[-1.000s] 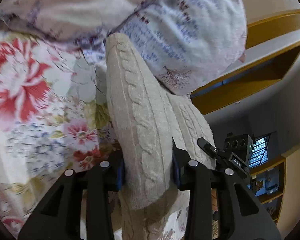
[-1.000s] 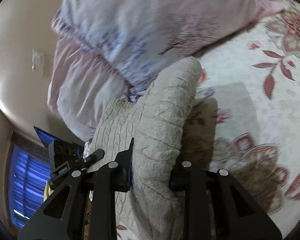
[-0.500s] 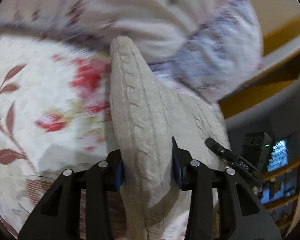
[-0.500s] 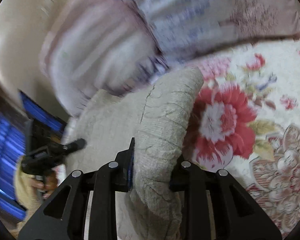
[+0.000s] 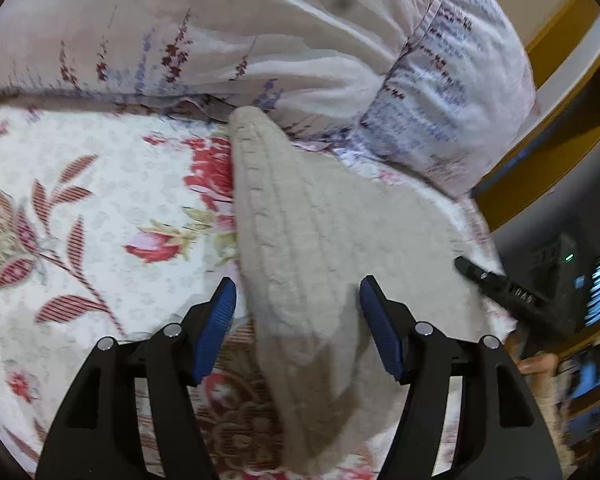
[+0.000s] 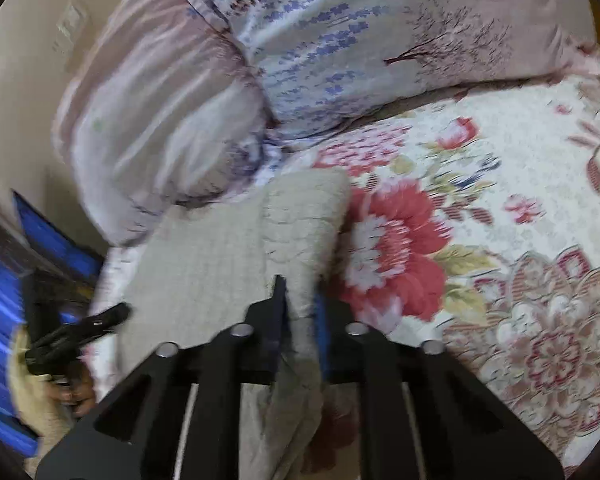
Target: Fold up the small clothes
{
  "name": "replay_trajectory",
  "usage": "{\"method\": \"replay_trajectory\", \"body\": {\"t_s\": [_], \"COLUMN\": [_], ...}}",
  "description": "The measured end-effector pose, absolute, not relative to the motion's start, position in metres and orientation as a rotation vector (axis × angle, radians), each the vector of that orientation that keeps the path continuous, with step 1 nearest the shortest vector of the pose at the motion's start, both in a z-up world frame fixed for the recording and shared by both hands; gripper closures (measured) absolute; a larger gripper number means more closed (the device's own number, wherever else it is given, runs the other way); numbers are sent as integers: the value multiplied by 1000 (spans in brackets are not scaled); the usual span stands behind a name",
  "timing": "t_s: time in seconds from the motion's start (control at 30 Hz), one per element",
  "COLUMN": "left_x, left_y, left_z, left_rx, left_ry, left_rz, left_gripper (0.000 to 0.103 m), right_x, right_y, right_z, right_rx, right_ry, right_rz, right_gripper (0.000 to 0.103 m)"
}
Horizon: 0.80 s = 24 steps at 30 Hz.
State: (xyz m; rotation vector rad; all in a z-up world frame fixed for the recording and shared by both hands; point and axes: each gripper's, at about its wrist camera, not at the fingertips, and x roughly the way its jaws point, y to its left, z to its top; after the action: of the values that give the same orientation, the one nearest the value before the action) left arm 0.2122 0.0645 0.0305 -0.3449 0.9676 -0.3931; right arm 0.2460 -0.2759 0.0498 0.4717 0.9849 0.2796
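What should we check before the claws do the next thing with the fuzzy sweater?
1. Left claw let go: ok. Its blue pads stand wide apart, and the beige sweater lies loose between them.
2. Right claw holding: ok. It is pinched shut on a fold of the sweater.
3. Sweater on the bed: ok. Most of it rests on the flowered bedspread.
4. Room ahead: not ok. The far end of the sweater is right against the pillows.
5. Sweater lying flat: not ok. A raised ridge runs along its middle.
6. Edges lined up: cannot tell; the near part is hidden.
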Motion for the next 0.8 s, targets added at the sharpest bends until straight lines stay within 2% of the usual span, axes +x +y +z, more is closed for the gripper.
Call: {"method": "replay_trajectory", "body": {"t_s": [0.17, 0.27, 0.33, 0.4, 0.53, 0.7, 0.8], "left_x": [216, 209, 199, 186, 159, 150, 153], "left_y": [51, 43, 45, 48, 49, 39, 40], "left_z": [26, 34, 40, 46, 47, 25, 23], "left_rx": [-248, -172, -164, -162, -118, -1, -25], "left_ry": [948, 912, 895, 883, 876, 922, 924], "left_rz": [-314, -275, -275, -294, -305, -267, -260], "left_gripper": [35, 34, 35, 35, 33, 32, 32], "right_x": [251, 244, 228, 214, 188, 183, 180], "right_y": [-265, -259, -257, -253, -233, -206, -204], "right_z": [40, 51, 67, 80, 87, 51, 51], "right_rx": [369, 286, 249, 227, 166, -8, -10], "right_ry": [1008, 994, 939, 892, 879, 994, 970], "right_rz": [182, 161, 172, 227, 361, 318, 281], "right_gripper": [91, 86, 72, 67, 67, 66, 66]}}
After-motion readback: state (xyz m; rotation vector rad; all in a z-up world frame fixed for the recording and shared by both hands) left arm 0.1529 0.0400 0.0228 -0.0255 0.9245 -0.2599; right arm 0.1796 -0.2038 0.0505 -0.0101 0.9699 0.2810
